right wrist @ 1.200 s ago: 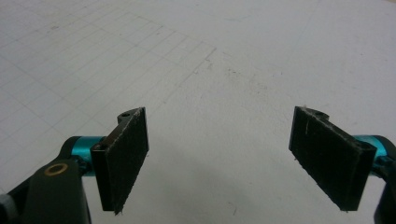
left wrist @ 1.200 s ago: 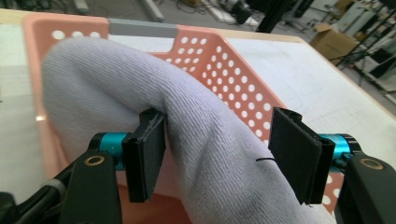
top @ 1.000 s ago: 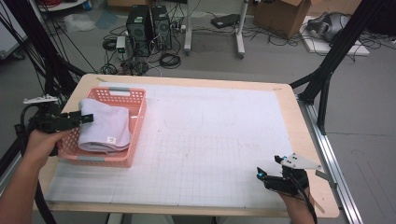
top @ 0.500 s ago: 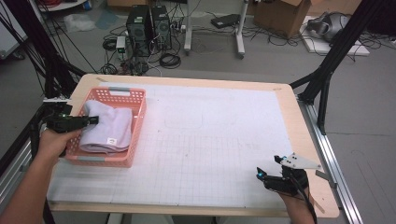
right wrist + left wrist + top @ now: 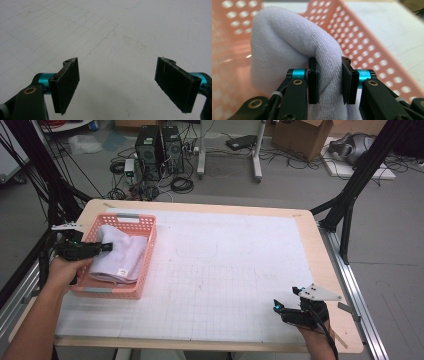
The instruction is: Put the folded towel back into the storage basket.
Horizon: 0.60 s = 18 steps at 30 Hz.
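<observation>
Towel [image 5: 287, 45] fold now pinched in left gripper [image 5: 329, 75] over basket [image 5: 142, 265]; right gripper [image 5: 117, 82] unmoved, jaws spread.

**Workshop floor and a gridded table**

A wooden table [image 5: 320, 250] with rounded corners carries a white gridded mat [image 5: 225, 270] that covers most of its top, leaving a bare wood margin at the edges. Beyond its far edge lies a grey floor [image 5: 300, 190] strewn with black cables [image 5: 182, 184]. Two dark computer towers [image 5: 160, 147] stand there, beside a white stand's legs [image 5: 255, 155]. A cardboard box [image 5: 300, 135] sits farther right. Black frame struts [image 5: 365, 170] rise at both sides. A metal rail [image 5: 350, 285] runs along the table's right edge. Light is even.
</observation>
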Each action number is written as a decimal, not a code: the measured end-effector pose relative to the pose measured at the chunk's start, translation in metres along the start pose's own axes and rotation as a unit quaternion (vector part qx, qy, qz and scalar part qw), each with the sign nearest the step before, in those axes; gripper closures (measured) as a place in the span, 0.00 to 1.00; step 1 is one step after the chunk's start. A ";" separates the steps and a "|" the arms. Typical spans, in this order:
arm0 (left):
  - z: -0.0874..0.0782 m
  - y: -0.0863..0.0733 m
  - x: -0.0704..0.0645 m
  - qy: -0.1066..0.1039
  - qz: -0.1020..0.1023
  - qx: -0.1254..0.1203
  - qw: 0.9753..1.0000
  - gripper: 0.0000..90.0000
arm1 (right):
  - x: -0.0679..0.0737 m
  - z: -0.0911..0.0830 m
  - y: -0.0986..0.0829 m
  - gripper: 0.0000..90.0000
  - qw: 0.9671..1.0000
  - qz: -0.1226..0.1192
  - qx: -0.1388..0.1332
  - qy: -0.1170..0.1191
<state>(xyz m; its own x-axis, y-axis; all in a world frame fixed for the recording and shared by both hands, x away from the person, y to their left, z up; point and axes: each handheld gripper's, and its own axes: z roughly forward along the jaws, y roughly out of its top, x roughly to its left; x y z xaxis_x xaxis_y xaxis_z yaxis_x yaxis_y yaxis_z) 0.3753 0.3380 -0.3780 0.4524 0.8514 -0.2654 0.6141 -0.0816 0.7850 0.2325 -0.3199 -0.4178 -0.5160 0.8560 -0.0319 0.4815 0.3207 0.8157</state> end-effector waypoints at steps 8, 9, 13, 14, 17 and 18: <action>-0.024 0.005 0.002 0.117 -0.008 -0.029 0.993 0.46 | 0.000 0.001 0.000 0.21 1.000 -0.003 0.000 0.000; -0.026 0.006 0.000 0.122 -0.002 -0.034 0.992 0.47 | 0.000 0.001 0.000 0.21 1.000 -0.002 0.001 0.000; -0.026 0.008 -0.007 0.079 0.002 -0.057 0.995 0.54 | 0.001 0.002 0.001 0.21 1.000 0.000 0.002 0.001; -0.025 0.008 -0.010 0.059 0.002 -0.062 0.996 0.58 | 0.001 0.002 0.001 0.21 1.000 -0.002 0.002 0.001; -0.015 0.010 -0.017 0.003 -0.002 -0.069 0.998 0.58 | 0.001 0.003 0.000 0.21 1.000 -0.004 0.005 0.000; -0.015 0.010 -0.017 0.003 -0.002 -0.069 0.998 0.58 | 0.001 0.003 0.000 0.21 1.000 -0.004 0.006 0.000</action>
<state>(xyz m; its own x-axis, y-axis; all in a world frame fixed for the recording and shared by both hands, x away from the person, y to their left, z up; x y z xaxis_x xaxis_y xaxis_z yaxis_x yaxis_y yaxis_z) 0.3639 0.3309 -0.3577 0.4459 0.8549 -0.2654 0.5203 -0.0063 0.8539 0.2339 -0.3174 -0.4193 -0.5202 0.8531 -0.0391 0.4849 0.3328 0.8088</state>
